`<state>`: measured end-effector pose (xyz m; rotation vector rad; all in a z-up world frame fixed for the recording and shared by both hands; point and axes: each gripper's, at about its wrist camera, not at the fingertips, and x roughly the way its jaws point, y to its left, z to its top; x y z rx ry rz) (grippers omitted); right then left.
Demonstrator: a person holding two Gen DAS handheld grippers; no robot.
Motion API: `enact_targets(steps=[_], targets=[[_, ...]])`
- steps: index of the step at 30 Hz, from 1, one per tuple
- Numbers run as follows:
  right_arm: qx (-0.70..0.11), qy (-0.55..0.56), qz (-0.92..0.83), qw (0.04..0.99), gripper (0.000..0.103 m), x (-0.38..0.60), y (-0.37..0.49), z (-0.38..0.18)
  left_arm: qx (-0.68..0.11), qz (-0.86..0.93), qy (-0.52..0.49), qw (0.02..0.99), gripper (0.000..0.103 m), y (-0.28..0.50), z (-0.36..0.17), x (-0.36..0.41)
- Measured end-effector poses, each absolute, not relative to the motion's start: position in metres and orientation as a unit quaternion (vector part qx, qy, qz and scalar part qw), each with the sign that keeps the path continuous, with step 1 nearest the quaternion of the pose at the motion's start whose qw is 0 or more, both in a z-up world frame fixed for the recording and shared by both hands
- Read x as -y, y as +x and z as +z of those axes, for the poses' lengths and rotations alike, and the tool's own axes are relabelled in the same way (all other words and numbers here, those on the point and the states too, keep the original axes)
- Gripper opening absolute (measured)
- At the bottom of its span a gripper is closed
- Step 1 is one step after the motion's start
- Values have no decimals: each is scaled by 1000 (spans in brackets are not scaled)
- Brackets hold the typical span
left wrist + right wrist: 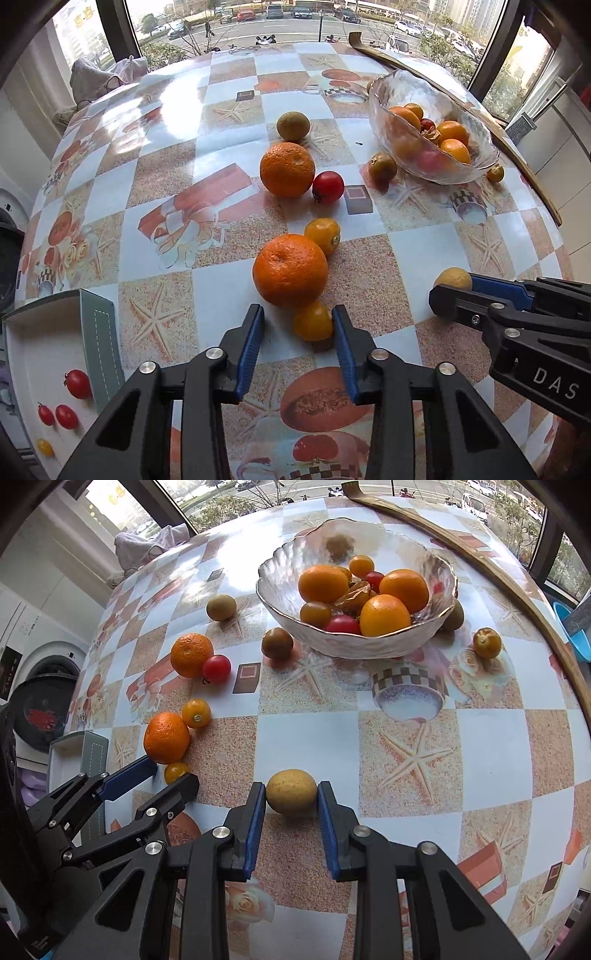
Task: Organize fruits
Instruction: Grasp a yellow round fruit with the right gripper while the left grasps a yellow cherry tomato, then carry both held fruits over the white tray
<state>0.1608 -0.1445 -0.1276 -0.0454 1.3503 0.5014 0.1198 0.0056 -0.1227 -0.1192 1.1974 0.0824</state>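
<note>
My left gripper (pixel 297 309) is open and points down over a small yellow tomato (pixel 313 321). The tomato rests on the table against the right pad, with a gap to the left pad. A large orange (pixel 290 270) lies just beyond it. My right gripper (pixel 291 784) is shut on a pale yellow round fruit (pixel 291 792), pads on both its sides, low over the table. A glass bowl (pixel 280 602) at the back right holds oranges and tomatoes. Loose on the table are a second orange (pixel 287 169), a red tomato (pixel 328 186) and a yellow tomato (pixel 323 234).
A white box (pixel 101 350) at the table's left edge holds red cherry tomatoes (pixel 77 384). A greenish fruit (pixel 293 125), a brown-green tomato (pixel 382 166) and a small yellow fruit (pixel 487 642) lie near the bowl. A curved wooden strip (pixel 480 110) runs along the far right edge.
</note>
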Motion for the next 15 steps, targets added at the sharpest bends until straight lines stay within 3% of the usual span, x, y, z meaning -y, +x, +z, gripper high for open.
enact_targets(steps=[1,2,15], targets=[[-618,-20,229,751,31,145,161,-128,-563,34,-59,824,22,119,-122,-5],[-619,-19,229,751,31,144,161,-128,-563,29,-62,824,22,118,-122,-4],[-617,-17,234,752,31,146,151,-117,-552,23,-97,828,22,83,-96,-25]])
